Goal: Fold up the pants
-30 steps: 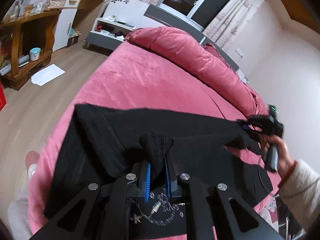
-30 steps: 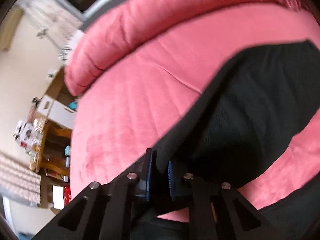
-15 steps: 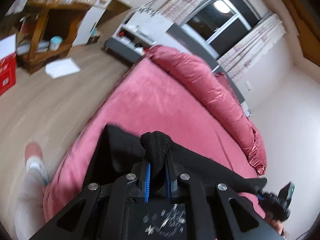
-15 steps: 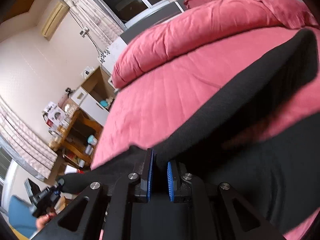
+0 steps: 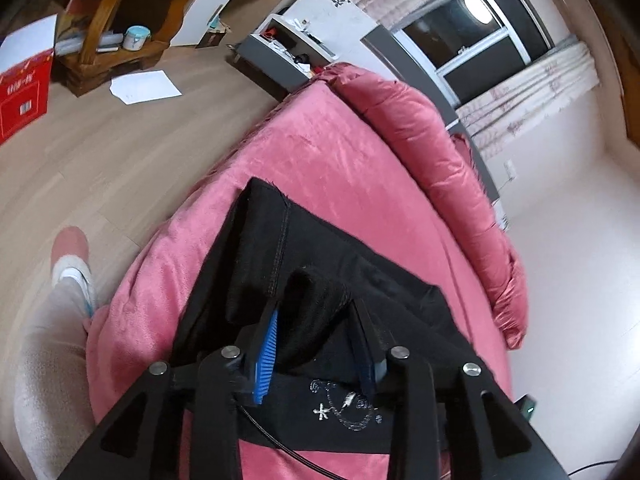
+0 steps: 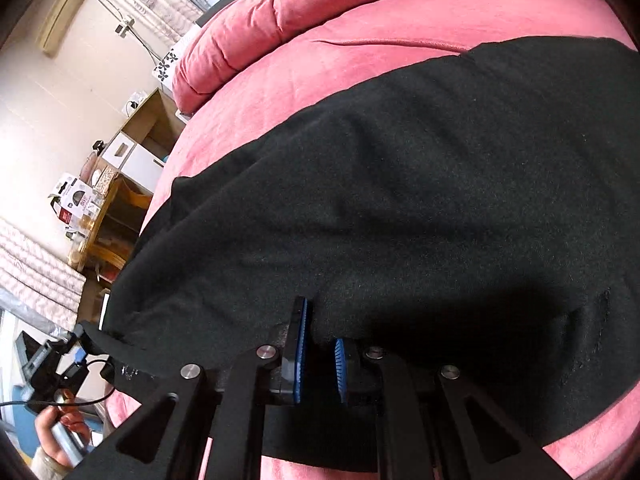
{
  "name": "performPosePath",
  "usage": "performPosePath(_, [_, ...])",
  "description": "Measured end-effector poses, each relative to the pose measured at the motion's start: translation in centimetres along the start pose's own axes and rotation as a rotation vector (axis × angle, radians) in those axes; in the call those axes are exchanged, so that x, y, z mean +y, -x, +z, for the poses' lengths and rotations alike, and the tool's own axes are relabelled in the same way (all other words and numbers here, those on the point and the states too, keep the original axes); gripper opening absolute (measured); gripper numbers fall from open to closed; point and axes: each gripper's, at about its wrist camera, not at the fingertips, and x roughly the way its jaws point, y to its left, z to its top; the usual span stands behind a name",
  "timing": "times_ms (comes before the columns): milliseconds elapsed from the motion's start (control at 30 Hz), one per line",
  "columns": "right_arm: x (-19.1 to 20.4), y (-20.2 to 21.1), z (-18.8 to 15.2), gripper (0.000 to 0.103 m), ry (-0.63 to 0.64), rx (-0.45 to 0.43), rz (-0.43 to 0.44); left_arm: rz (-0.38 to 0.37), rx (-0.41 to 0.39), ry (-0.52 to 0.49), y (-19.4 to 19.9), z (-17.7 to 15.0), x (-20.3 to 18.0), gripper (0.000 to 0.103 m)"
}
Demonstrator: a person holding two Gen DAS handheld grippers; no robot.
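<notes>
Black pants (image 5: 320, 264) lie folded over on the pink bed (image 5: 320, 152), with a silver print near the hem. My left gripper (image 5: 316, 320) stands open, its jaws apart around a bunched fold of the fabric that still sits between them. In the right wrist view the pants (image 6: 420, 200) spread wide over the bed (image 6: 360, 60). My right gripper (image 6: 320, 344) has its blue pads slightly apart with the cloth edge at their tips. The left gripper (image 6: 60, 360) and the hand holding it show at the lower left there.
A rolled pink duvet (image 5: 440, 152) lies along the far side of the bed. Wooden floor (image 5: 100, 152) lies to the left with a sheet of paper (image 5: 144, 86), a red box (image 5: 24, 96), a wooden shelf (image 5: 116, 20) and a grey bedside unit (image 5: 276, 60). My slippered foot (image 5: 72, 256) stands by the bed edge.
Both grippers carried the pants' edge across and down onto the bed. The left jaws have opened wide around the fold, and the right pads have parted a little.
</notes>
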Motion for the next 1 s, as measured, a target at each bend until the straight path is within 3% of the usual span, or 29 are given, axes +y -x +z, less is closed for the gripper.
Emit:
performPosePath(67, [0.0,0.0,0.0,0.013,-0.001,-0.001,0.005,0.022,-0.026,0.011,1.1,0.9,0.5,0.034])
performPosePath(233, [-0.7,0.0,-0.2,0.013,-0.028,0.001,0.029,0.105,-0.208,0.091,6.9,4.0,2.8,0.034])
performPosePath(300, [-0.9,-0.2,-0.2,0.013,-0.038,0.004,0.037,0.128,-0.235,0.085,8.2,4.6,2.6,0.034])
performPosePath(367, [-0.8,-0.2,-0.2,0.013,-0.042,0.004,0.042,0.145,-0.225,0.054,8.7,4.9,1.6,0.034])
performPosePath(433, [-1.0,-0.2,-0.3,0.013,-0.051,0.006,0.048,0.172,-0.213,-0.041,8.9,4.7,-0.5,0.035])
performPosePath(533, [-1.3,0.0,-0.2,0.013,-0.059,0.008,0.058,0.286,-0.249,-0.175,9.8,4.3,-3.0,0.036])
performPosePath(600, [-1.4,-0.1,-0.2,0.013,-0.07,0.01,0.069,0.261,-0.157,-0.153,9.1,4.4,-3.0,0.036])
performPosePath(667, [-1.7,-0.2,-0.2,0.013,-0.09,0.013,0.083,0.214,0.034,-0.078,6.3,3.4,-2.4,0.036])
performPosePath(733, [-1.7,-0.2,0.0,0.013,-0.101,0.013,0.093,0.229,0.121,-0.065,4.2,1.9,-2.1,0.038])
performPosePath(833, [-2.2,0.1,0.0,0.017,-0.132,0.007,0.11,0.308,0.19,-0.085,1.8,-0.3,-1.7,0.045])
performPosePath(1000, [-3.8,1.7,0.3,0.024,-0.189,-0.04,0.105,0.308,0.238,-0.107,0.8,-1.9,-1.6,0.045])
